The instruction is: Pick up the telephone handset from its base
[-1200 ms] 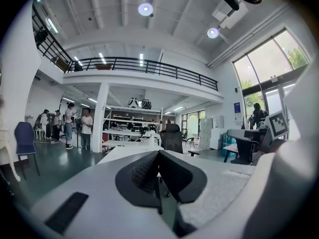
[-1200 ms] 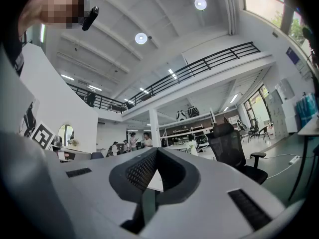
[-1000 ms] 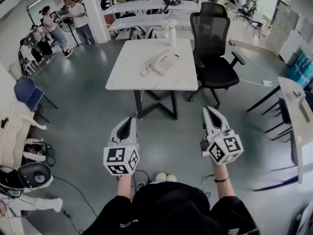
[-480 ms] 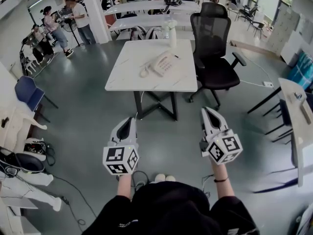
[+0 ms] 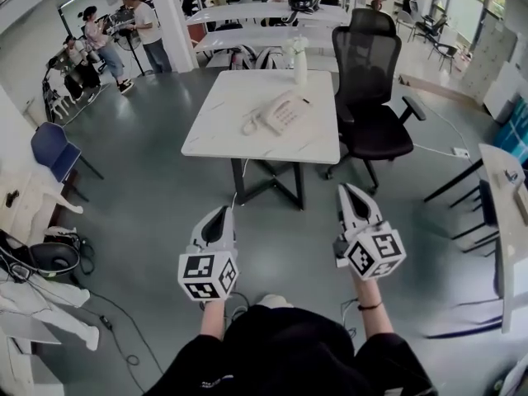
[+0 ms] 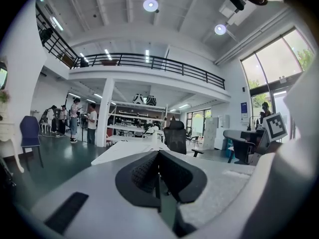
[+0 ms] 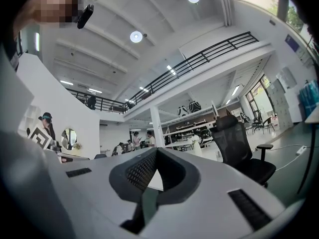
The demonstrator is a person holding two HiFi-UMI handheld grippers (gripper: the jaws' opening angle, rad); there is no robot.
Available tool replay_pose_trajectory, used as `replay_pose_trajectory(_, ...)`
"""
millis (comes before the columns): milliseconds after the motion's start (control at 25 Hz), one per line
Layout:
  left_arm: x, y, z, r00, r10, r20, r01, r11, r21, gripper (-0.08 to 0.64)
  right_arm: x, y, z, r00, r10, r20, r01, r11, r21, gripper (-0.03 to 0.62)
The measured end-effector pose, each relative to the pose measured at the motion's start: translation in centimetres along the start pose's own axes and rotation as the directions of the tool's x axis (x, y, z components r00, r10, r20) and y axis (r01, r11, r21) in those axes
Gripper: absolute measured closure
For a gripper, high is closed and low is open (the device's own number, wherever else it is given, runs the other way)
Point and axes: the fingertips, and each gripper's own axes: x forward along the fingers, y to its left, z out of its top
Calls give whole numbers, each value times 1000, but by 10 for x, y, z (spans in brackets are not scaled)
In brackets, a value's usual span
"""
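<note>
The white telephone sits on a white table far ahead of me, with its handset lying on the base and the coiled cord looping off to the left. My left gripper and right gripper hang side by side over the grey floor, well short of the table. Both point towards the table with their jaws together and nothing between them. In the left gripper view my left gripper shows its dark pads meeting, and so does my right gripper in the right gripper view. The telephone cannot be made out in either gripper view.
A white bottle stands at the table's far edge. A black office chair is at the table's right side. Another desk runs along the right, a blue chair stands at the left, and people stand by shelves at the back.
The table and telephone have come slightly nearer and lower in the head view. Both grippers sit a little lower in the picture and stay shut.
</note>
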Motion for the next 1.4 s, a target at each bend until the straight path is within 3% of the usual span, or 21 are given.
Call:
replay_pose_trajectory(440,53,24,0,1000,24,-5,-24,1000,-2,560,53,-31,-22,1000,3,-17,-3,1000,20,601)
replay_pose_trajectory(840,142,36,-2,999,-36,-33,36,999,0,560,115,-76,-37,998,-40,-43,42,999,34,601)
replay_pose_trajectory(1400,259,88,6,993,-101,-56,99,994,-49,560,227,-109,-42,994,-96,-51,97,995,20,601)
